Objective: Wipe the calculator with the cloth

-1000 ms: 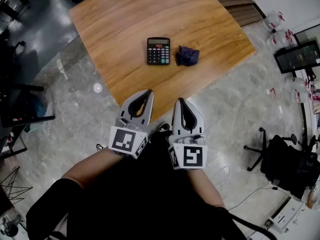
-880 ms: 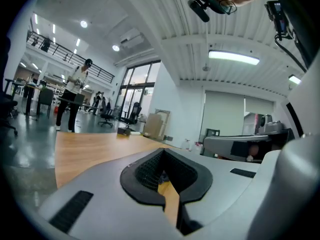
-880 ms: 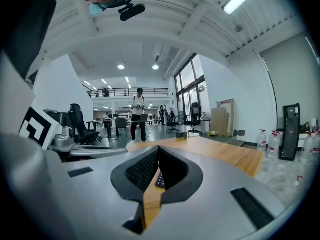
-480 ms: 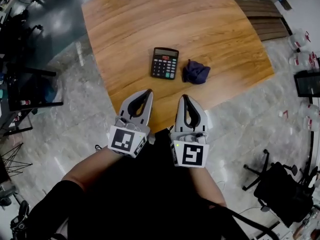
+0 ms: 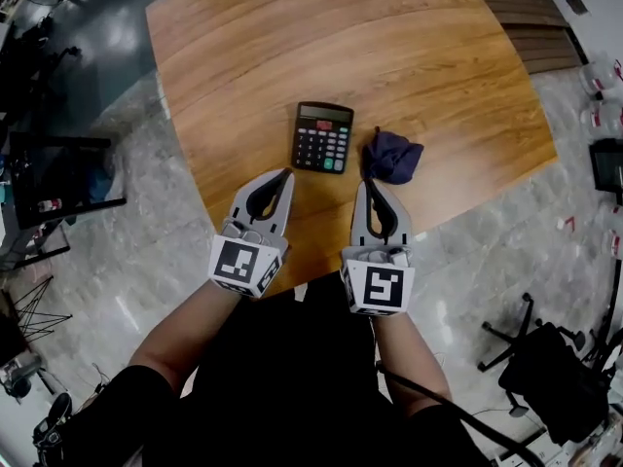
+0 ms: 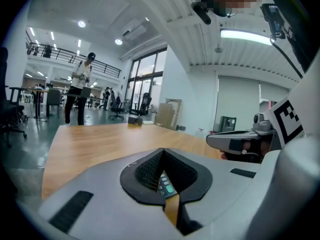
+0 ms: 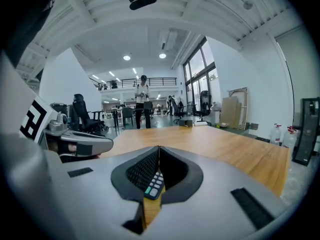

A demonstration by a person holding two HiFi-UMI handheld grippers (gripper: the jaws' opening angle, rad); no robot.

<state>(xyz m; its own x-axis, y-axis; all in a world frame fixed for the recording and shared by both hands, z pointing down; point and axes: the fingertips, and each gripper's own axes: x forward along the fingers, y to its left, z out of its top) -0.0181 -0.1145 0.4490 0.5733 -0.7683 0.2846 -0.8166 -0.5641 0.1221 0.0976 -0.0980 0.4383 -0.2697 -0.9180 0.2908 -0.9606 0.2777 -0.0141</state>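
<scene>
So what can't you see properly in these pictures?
The numbers on the calculator screen: too small in the head view.
Most of the calculator in both gripper views: each tool's own shut jaws cover it, a few keys show.
Whether the right tool touches the cloth: head view can't tell.

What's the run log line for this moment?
stage: wipe not started | left gripper: shut, empty | right gripper: shut, empty, near cloth | calculator: untouched on table

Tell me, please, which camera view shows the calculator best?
The head view: the whole calculator shows, unobstructed. The left gripper view and right gripper view each show only a few of its keys.
</scene>
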